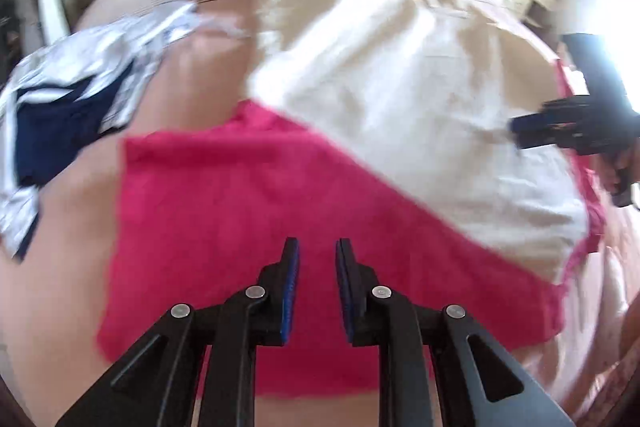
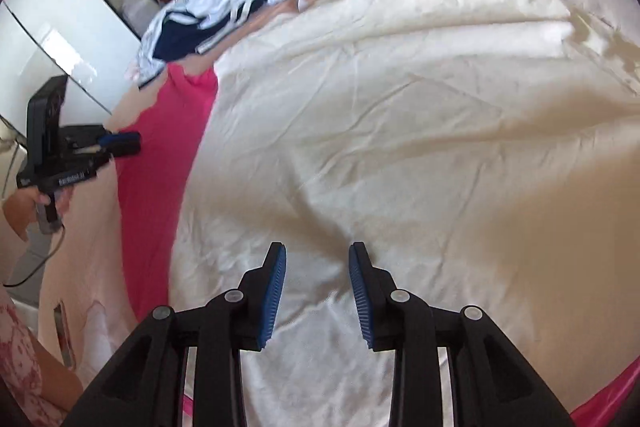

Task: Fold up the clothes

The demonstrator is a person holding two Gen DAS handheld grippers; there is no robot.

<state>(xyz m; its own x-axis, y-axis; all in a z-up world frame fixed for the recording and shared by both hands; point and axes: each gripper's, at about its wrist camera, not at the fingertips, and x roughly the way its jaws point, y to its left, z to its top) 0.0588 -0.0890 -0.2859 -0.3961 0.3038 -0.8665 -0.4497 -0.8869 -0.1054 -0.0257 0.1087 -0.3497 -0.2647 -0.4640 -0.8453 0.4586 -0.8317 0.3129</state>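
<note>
Lying flat on the bed (image 2: 92, 267), the cream cloth (image 2: 380, 107) covers most of the pink cloth (image 1: 224, 227). In the right wrist view the cream cloth's long axis runs from 6 o'clock up toward 1 o'clock, its crumpled far end near the headboard. The pink cloth shows as a strip along its 9 o'clock side, long axis running 7 to 11 o'clock. In the left wrist view the pink cloth lies at centre and 6 o'clock, with the cream edge crossing it diagonally from 10 to 4 o'clock.

Left gripper (image 1: 317, 259): jaws narrowly apart, nothing between them, above the pink cloth. Right gripper (image 2: 317, 263): jaws moderately apart, empty, above the cream cloth.

A navy-and-white garment (image 2: 208, 15) lies bunched at 10 o'clock, apart from both grippers.
</note>
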